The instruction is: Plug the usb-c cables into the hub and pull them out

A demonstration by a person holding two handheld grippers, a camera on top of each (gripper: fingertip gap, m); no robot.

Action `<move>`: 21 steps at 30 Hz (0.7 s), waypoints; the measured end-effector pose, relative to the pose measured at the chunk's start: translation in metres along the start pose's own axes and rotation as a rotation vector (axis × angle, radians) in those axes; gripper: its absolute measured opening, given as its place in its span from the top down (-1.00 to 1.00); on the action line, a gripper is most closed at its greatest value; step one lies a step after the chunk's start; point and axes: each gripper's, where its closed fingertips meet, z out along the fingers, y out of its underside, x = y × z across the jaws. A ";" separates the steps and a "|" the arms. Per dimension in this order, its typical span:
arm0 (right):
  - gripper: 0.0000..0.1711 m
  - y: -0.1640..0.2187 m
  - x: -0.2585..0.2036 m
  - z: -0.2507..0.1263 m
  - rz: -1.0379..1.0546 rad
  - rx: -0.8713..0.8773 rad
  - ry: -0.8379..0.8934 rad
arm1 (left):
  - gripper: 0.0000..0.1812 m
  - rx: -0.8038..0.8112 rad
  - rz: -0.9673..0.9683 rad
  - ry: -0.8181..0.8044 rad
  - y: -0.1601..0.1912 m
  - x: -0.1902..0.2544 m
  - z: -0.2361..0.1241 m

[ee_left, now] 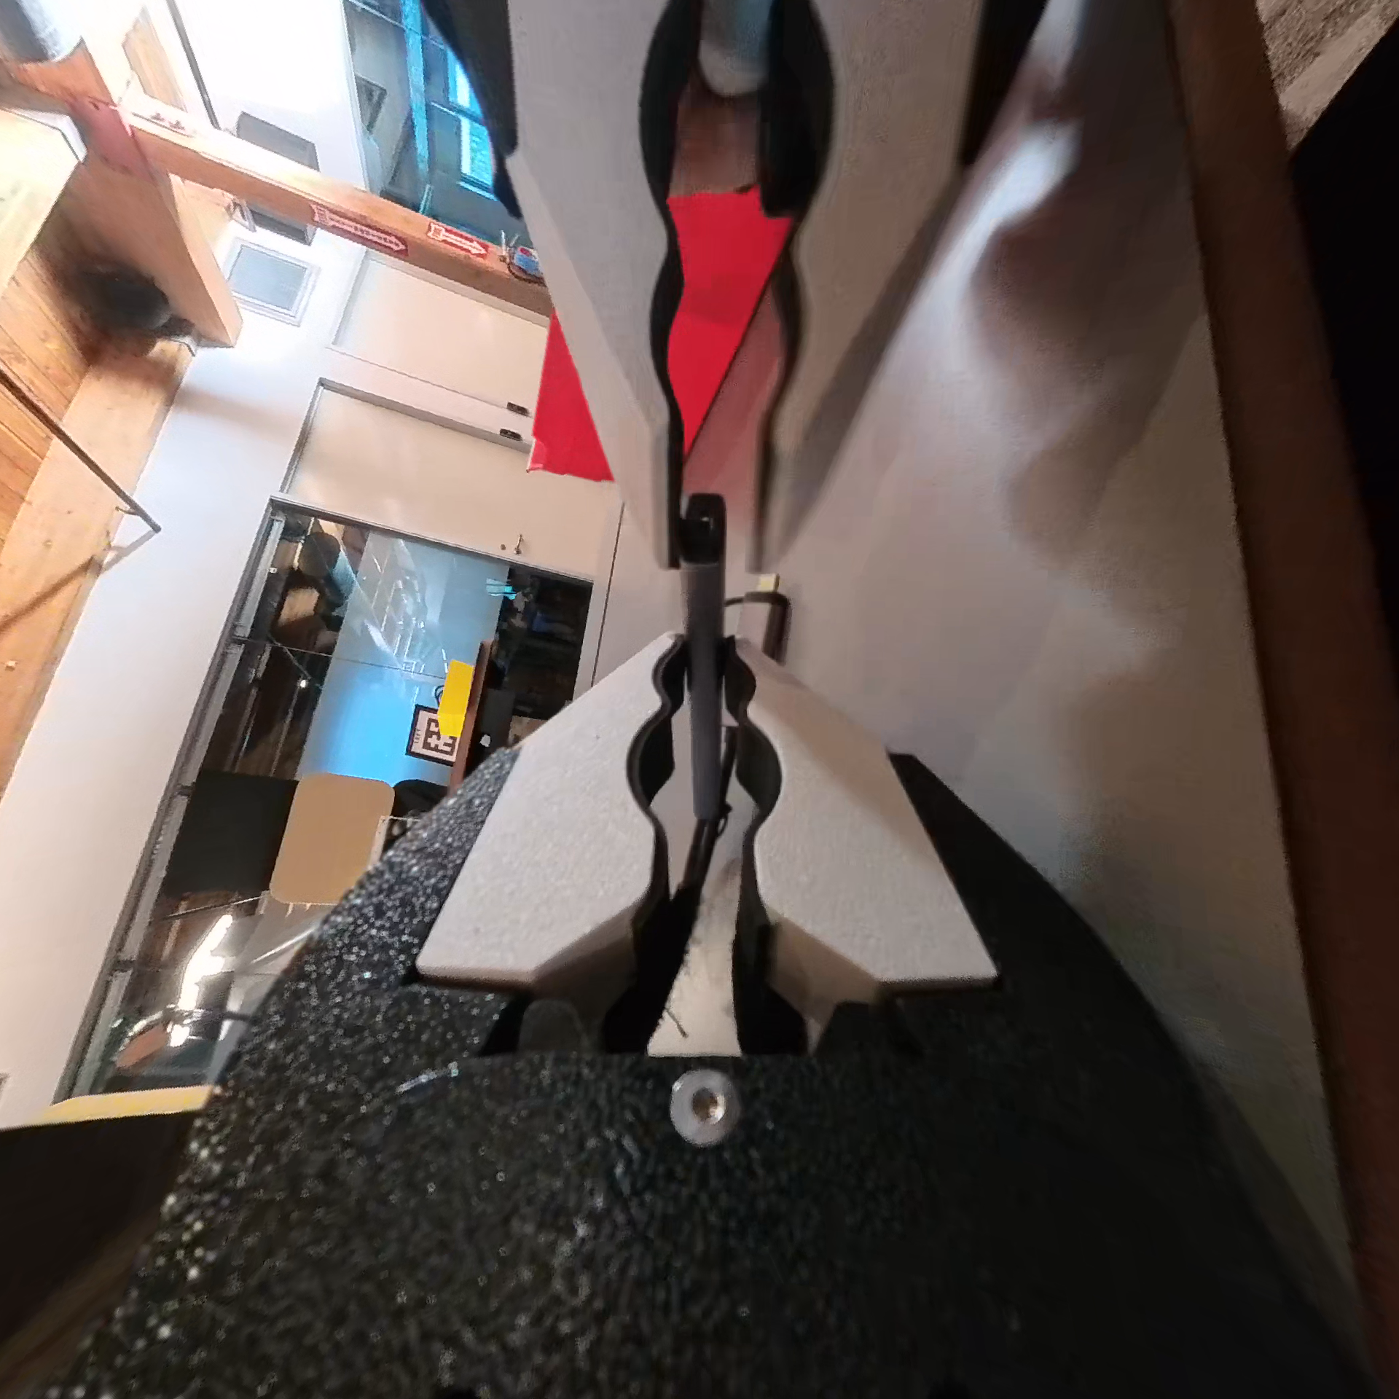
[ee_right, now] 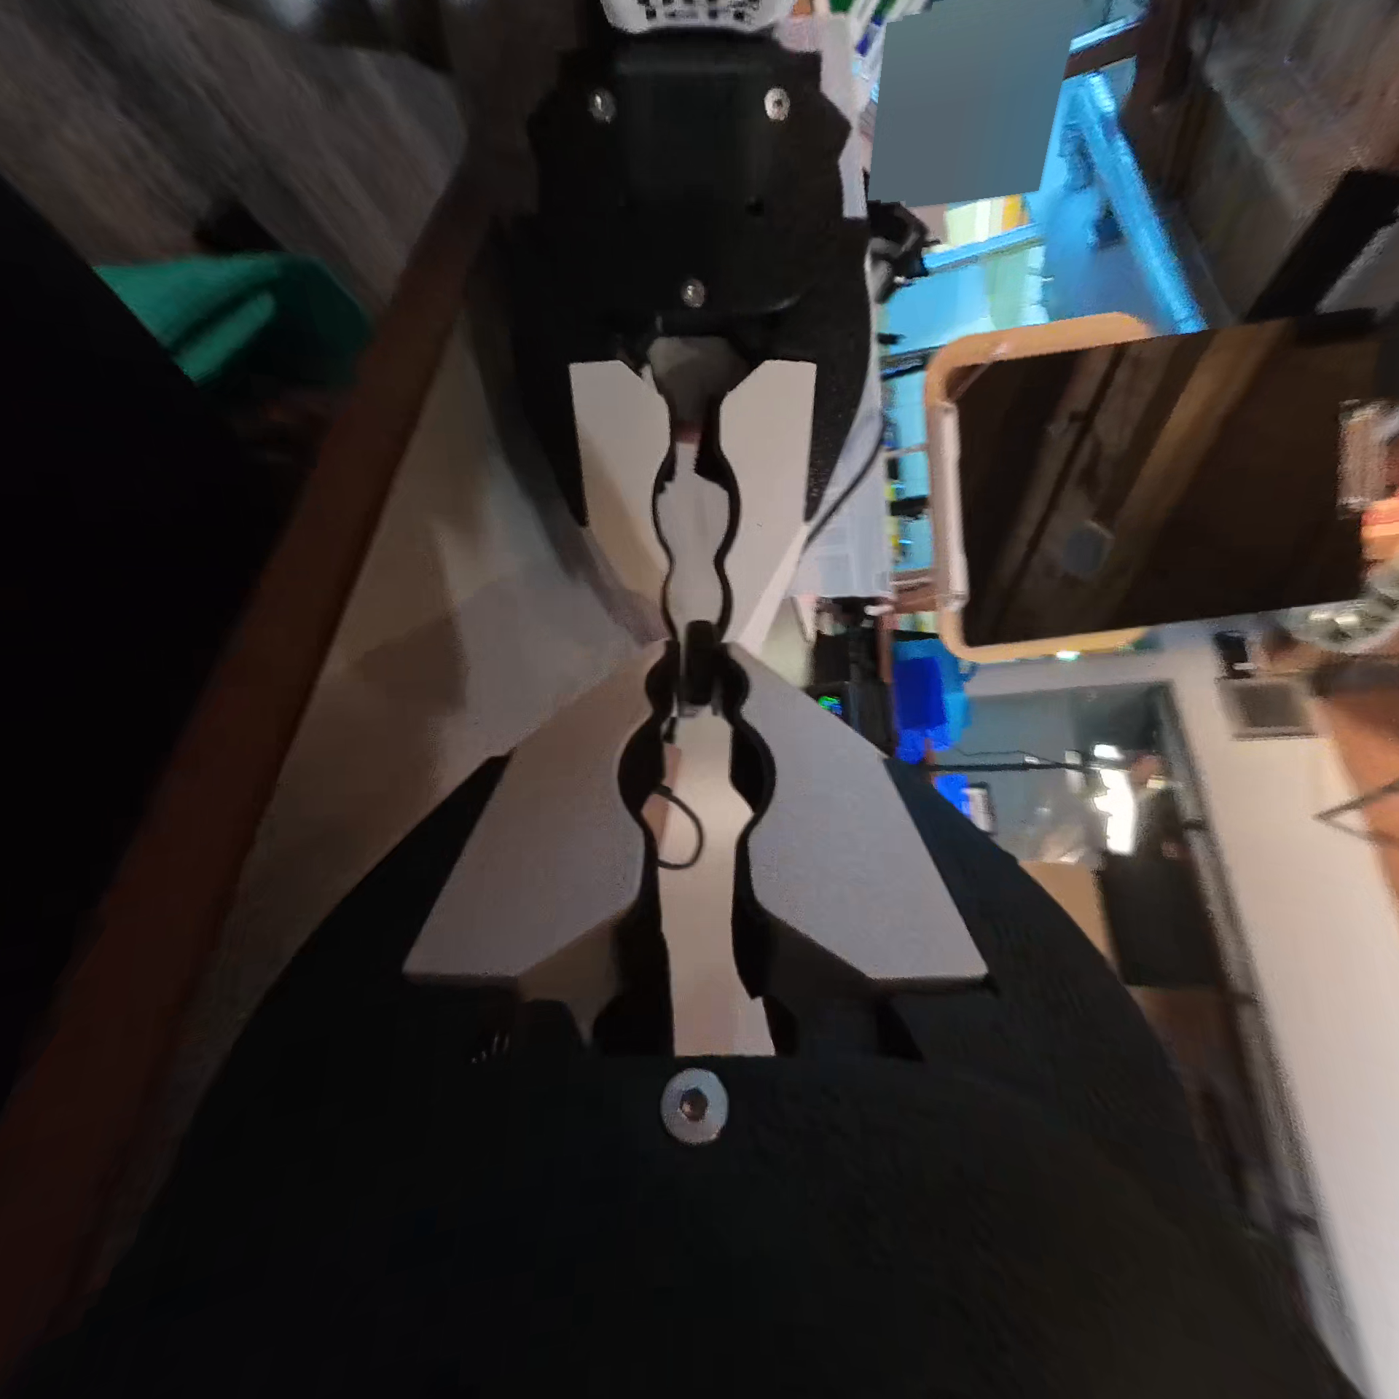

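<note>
Left of the black USB-C plug (ee_right: 700, 666), the left gripper (ee_left: 708, 658) clamps the slim grey metal hub (ee_left: 704, 681) edge-on above the white surface (ee_left: 1060, 606), likely bracing it; the right gripper (ee_right: 696, 674) pinches that plug at the hub's end.

Right tool (ee_right: 696, 685): its two pale fingers are closed on a small black usb-c plug (ee_right: 700, 666), held at the tips. A thin black cable (ee_right: 681, 836) loops below the plug, between the fingers. Left tool (ee_right: 693, 598) faces it from directly opposite, fingertips meeting the same plug; its black body lies beyond. Both hang over a pale tabletop (ee_right: 394, 621) with a brown wooden edge. The surroundings are blurred.
</note>
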 end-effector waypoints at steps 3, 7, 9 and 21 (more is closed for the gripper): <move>0.91 0.007 0.004 0.000 -0.086 -0.056 0.032 | 0.68 0.006 -0.003 -0.082 -0.002 -0.013 -0.002; 0.91 0.017 0.037 -0.014 -0.056 -0.090 0.133 | 0.20 0.005 -0.141 -0.201 0.004 -0.040 -0.007; 0.92 0.027 0.071 -0.030 -0.034 -0.117 0.237 | 0.06 -0.007 -0.198 -0.254 0.010 -0.052 -0.010; 0.92 0.186 0.187 -0.179 0.294 -0.532 0.610 | 0.26 -0.011 -0.200 -0.282 0.015 -0.057 -0.011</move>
